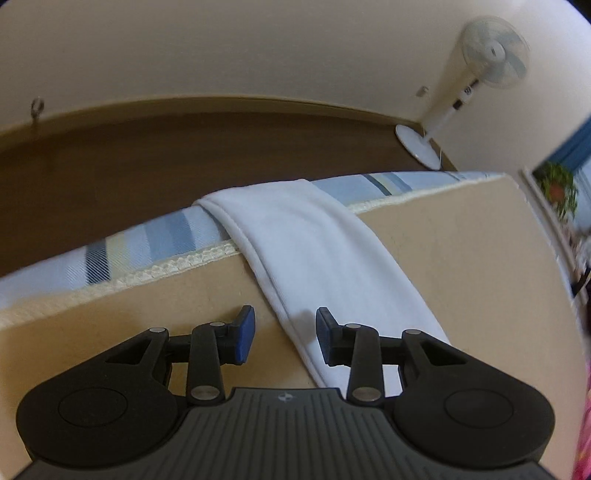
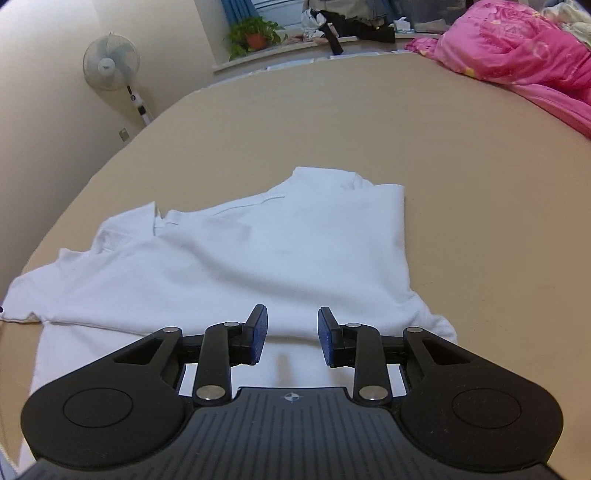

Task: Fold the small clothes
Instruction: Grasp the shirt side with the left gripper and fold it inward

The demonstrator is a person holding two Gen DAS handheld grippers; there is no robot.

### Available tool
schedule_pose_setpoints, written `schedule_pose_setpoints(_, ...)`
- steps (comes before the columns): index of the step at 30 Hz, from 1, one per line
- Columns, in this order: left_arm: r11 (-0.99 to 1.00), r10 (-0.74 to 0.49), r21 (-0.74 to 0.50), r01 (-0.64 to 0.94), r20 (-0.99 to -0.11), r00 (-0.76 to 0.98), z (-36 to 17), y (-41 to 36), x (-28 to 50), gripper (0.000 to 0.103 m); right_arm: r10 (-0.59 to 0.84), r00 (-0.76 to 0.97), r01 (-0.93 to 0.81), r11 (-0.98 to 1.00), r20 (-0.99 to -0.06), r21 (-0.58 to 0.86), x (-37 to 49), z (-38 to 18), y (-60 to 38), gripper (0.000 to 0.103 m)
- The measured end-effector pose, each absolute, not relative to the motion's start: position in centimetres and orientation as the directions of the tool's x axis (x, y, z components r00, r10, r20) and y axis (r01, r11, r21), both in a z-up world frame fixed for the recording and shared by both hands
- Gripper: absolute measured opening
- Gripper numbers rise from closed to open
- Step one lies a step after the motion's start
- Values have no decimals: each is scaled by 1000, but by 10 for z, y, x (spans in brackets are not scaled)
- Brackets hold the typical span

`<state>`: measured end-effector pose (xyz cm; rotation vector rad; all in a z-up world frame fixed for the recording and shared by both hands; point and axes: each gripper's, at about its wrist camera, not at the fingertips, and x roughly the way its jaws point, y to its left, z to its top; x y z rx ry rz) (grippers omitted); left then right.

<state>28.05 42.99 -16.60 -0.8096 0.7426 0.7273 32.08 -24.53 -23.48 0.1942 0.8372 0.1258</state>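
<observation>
A small white shirt lies partly folded on a tan bed surface, collar end far from me. My right gripper is open and empty, hovering over the shirt's near edge. In the left wrist view a long white strip of the shirt runs from the bed edge toward me. My left gripper is open and empty, its jaws standing either side of the strip's hemmed left edge.
A pink quilt lies at the far right of the bed. A striped blue mattress side and dark floor lie past the bed edge. A standing fan is in the corner. A potted plant sits on the windowsill.
</observation>
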Motion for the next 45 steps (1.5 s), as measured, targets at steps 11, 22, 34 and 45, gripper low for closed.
schedule_pose_setpoints(11, 911, 365, -27, -412, -416, 833, -60, 229, 309, 2, 127, 651, -14, 988, -749, 155, 342, -253, -247, 31)
schedule_pose_setpoints(22, 869, -267, 160, 468, -646, 715, -95, 8, 246, 25, 105, 672, 76, 975, -734, 208, 344, -254, -267, 31)
schedule_pose_setpoints(34, 925, 242, -49, -377, -689, 683, -88, 197, 281, 26, 402, 755, -412, 905, -518, 103, 320, -225, -120, 32)
schedule_pose_setpoints(45, 931, 214, -76, -356, -677, 704, -85, 206, 287, 26, 378, 657, -661, 705, -652, -257, 314, -263, -14, 16)
